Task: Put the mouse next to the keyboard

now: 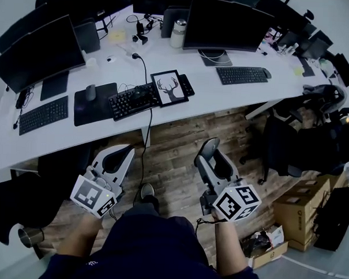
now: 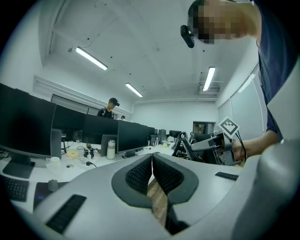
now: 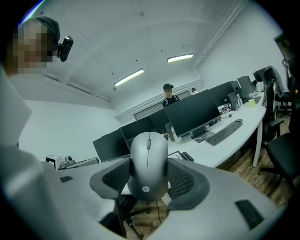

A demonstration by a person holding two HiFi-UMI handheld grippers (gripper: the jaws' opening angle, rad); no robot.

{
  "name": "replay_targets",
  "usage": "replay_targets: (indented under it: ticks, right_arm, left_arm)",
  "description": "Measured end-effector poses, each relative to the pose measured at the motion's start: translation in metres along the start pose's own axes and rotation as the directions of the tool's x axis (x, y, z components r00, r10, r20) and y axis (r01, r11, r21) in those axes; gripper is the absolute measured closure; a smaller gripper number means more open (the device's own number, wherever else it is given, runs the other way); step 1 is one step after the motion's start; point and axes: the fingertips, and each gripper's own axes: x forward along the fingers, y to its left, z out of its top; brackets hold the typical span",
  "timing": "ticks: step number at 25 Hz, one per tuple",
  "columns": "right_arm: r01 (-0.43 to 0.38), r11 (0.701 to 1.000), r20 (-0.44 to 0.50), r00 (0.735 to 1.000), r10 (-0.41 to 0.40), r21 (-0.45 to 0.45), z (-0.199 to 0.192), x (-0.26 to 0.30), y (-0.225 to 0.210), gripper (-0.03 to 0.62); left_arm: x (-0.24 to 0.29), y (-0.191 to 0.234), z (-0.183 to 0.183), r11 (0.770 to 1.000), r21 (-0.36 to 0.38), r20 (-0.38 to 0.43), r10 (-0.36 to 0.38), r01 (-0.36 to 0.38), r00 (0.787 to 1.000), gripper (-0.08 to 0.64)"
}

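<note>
The right claw (image 3: 149, 165) has a grey mouse (image 3: 148, 154) in it. Its two jaws stand wide apart, and the dark pads press on the sides of the mouse. The mouse sits snug, with its wheel end pointing away from the hand. The left claw (image 2: 151, 157) is squeezed tight, with its pads touching at the tips, and it has nothing in it. Both claws hang over the wooden floor (image 1: 174, 144), in front of the long white surface (image 1: 222, 100) and not yet above it.

I think this is the carrying step. The mouse is off the surface and not set down yet. Next, the right claw needs to go forward past the front edge. It must come down until the mouse lies flat on a bare white spot just beside a keyboard, and then let go.

There are three to choose from. The middle keyboard (image 1: 133, 100) lies near the front edge and is closest to the claws. A deer picture (image 1: 169, 86) lies at its right end, so room is tight there. The right keyboard (image 1: 242, 75) and the left keyboard (image 1: 43, 114) lie toward the two ends. I cannot tell which one is meant.

Seen from the head, the mouse is mostly hidden by the right claw. A second mouse (image 1: 91, 92) rests on a dark mat (image 1: 98, 109). I cannot tell if the held one has a cord.
</note>
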Motion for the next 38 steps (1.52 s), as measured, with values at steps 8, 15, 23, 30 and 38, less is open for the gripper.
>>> replay_targets:
  ticks: [8, 15, 23, 30, 38]
  right_arm:
    - [0.011, 1.000, 0.003, 1.000, -0.011, -0.008, 0.010, 0.025, 0.001, 0.336]
    - [0.010, 1.000, 0.004, 1.000, -0.010, -0.005, 0.017, 0.042, -0.005, 0.337]
    - [-0.002, 1.000, -0.002, 1.000, 0.002, 0.000, 0.029, 0.067, -0.022, 0.337]
    - [-0.022, 1.000, -0.030, 0.999, 0.022, 0.011, 0.038, 0.096, -0.054, 0.337]
    - [-0.056, 0.998, -0.082, 0.995, 0.058, 0.021, 0.051, 0.136, -0.099, 0.337]
  left_arm:
    - [0.009, 0.026, 0.007, 1.000, 0.009, 0.010, -0.003, 0.003, 1.000, 0.528]
    - [0.021, 0.040, 0.011, 1.000, 0.011, 0.014, -0.001, 0.001, 1.000, 0.528]
    - [0.047, 0.054, 0.017, 1.000, 0.016, 0.009, 0.007, -0.007, 1.000, 0.528]
    - [0.085, 0.068, 0.014, 0.999, 0.011, -0.010, 0.030, -0.030, 0.999, 0.528]
    - [0.135, 0.083, 0.008, 0.997, 0.000, -0.050, 0.072, -0.072, 0.996, 0.528]
